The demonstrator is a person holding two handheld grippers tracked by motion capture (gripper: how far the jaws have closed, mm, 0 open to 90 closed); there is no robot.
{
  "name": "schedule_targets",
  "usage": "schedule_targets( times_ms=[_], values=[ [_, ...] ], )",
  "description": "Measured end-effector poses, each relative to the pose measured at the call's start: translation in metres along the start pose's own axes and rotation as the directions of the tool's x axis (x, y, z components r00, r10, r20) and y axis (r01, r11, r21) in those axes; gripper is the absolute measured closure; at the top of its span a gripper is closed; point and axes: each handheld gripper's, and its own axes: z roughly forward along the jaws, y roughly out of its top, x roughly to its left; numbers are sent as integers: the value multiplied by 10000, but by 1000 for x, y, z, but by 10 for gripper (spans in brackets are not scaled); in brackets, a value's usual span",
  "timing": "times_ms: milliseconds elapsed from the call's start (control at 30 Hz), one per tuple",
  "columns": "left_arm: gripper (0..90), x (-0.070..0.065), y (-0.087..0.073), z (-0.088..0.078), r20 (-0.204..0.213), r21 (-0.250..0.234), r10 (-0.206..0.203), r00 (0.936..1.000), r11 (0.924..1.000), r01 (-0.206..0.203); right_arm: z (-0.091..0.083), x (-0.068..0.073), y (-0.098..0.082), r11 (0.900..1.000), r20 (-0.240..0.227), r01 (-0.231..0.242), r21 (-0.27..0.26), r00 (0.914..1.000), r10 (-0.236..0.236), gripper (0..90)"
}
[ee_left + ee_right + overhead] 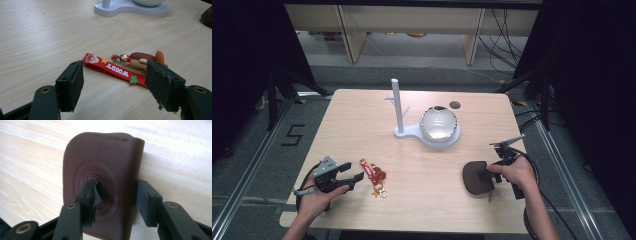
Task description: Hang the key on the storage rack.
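Brown leather pouch (pixel 102 182) sits between the tongs of my right gripper (pixel 116 195) in the right gripper view: one jaw lies on top of its stamped round emblem, the other stands at its straight edge. The tongs are about half closed around that side of the pouch, but I cannot tell whether the pads actually press on the leather, since the near jaw hides the contact. In the high view the pouch (pixel 476 177) lies flat on the wooden table (pixel 362 115), toward its near right part, with the right gripper (pixel 492 176) at its right edge and my right hand (pixel 516 172) behind it.

My left gripper (pixel 113 80) has its tongs spread wide with nothing between the pads. Just past the tips lies a red keychain strap (pixel 112 70) printed with "WOODY", flat on the table, and a small cowboy figure (pixel 140 60) lies touching its far side. In the high view the left gripper (pixel 346 175) rests near the front left of the table, the strap (pixel 370 170) just beside it.

Farther back, around the middle of the table, stands a white stand (pixel 398 107) with an upright post, and a shiny round bowl (pixel 438 123) sits on its base.
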Motion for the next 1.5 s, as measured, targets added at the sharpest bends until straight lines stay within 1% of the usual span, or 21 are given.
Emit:
schedule_targets(
  times_ms=[67, 100, 133, 300, 533, 700, 833, 867, 900, 933, 1000, 1067, 1133, 1167, 1233, 1300, 1333, 1367, 1433, 1467, 1500],
  values=[
    [309, 0, 0, -1, 34, -30, 8, 10000, 10000, -8, -4, 8, 0, 9998, 3, 189, -65, 9998, -189, 590],
    [309, 0, 0, -1, -33, -23, 12, 10000, 10000, -12, -5, 10, 0, 9964, 186, 694, -477, 9975, -686, 596],
    [309, 1, 0, -2, -52, 17, 54, 10000, 10000, -54, -9, 15, 0, 9989, 326, 447, -152, 9985, -442, 608],
    [312, 2, 0, -1, 22, 11, 42, 10000, 10000, -42, -17, 30, -2, 9907, 956, 1321, -326, 9871, -1284, 636],
    [314, 2, -1, -2, -50, -10, 27, 10000, 10000, -27, -23, 47, -7, 9864, 1842, 1462, -748, 9742, -1304, 638],
    [315, 0, -1, -2, 5, -63, 2, 10000, 10000, -2, -31, 52, -12, 9718, 2188, 1872, -1431, 9636, -1534, 636],
    [316, -1, -1, -1, 1, -99, 14, 10000, 9999, -14, -37, 53, -14, 9108, 2516, 3252, -2543, 9316, -2623, 634],
    [316, -1, -2, 0, 58, -136, 22, 10000, 9999, -21, -40, 56, -15, 9078, 2571, 3161, -2757, 9342, -2472, 633],
    [317, -1, -2, 0, 81, -137, 29, 10000, 9999, -28, -42, 58, -15, 8792, 2857, 3552, -3175, 9199, -2685, 633],
    [317, -2, -2, 0, 93, -130, 29, 10000, 9999, -28, -42, 58, -15, 8792, 2857, 3552, -3175, 9199, -2685, 633],
    [317, -3, -2, 0, 74, -161, 59, 10000, 9999, -58, -44, 62, -16, 8637, 2875, 3513, -3614, 9232, -2552, 633],
    [317, -3, -3, 0, 50, -154, 82, 10000, 9998, -81, -47, 64, -16, 8393, 3027, 3803, -3885, 9130, -2736, 633],
    [317, -3, -3, 0, 63, -178, 75, 10000, 9998, -74, -49, 67, -15, 8274, 2899, 3787, -4147, 9169, -2744, 633],
    [317, -3, -3, 1, 113, -211, 52, 9999, 9998, -50, -52, 71, -13, 7972, 3030, 3970, -4549, 9107, -2806, 633],
    [317, -3, -3, 0, 107, -232, 33, 9999, 9997, -30, -54, 72, -13, 7994, 3044, 3964, -4514, 9106, -2796, 632],
    [318, -2, -3, -1, -29, -164, 72, 10000, 9998, -73, -57, 76, -10, 7805, 3135, 4107, -4714, 9052, -2870, 632],
    [317, -2, -3, -1, -20, -184, 73, 10000, 9998, -73, -58, 79, -8, 7778, 3053, 4025, -4827, 9098, -2813, 632],
    [317, -2, -3, -1, -26, -176, 67, 10000, 9998, -68, -58, 81, -4, 7470, 3246, 4286, -5082, 8987, -2948, 632],
    [317, -2, -4, -1, -24, -182, 49, 10000, 9998, -49, -61, 84, -3, 7554, 3191, 4282, -4959, 8990, -3000, 632],
    [318, -2, -4, -1, -5, -191, 35, 10000, 9998, -35, -60, 88, -2, 7492, 3030, 3965, -5305, 9142, -2693, 632],
    [318, -2, -4, -1, 15, -211, 22, 10000, 9998, -22, -62, 90, 1, 7569, 2988, 3998, -5170, 9129, -2781, 632]
  ],
)
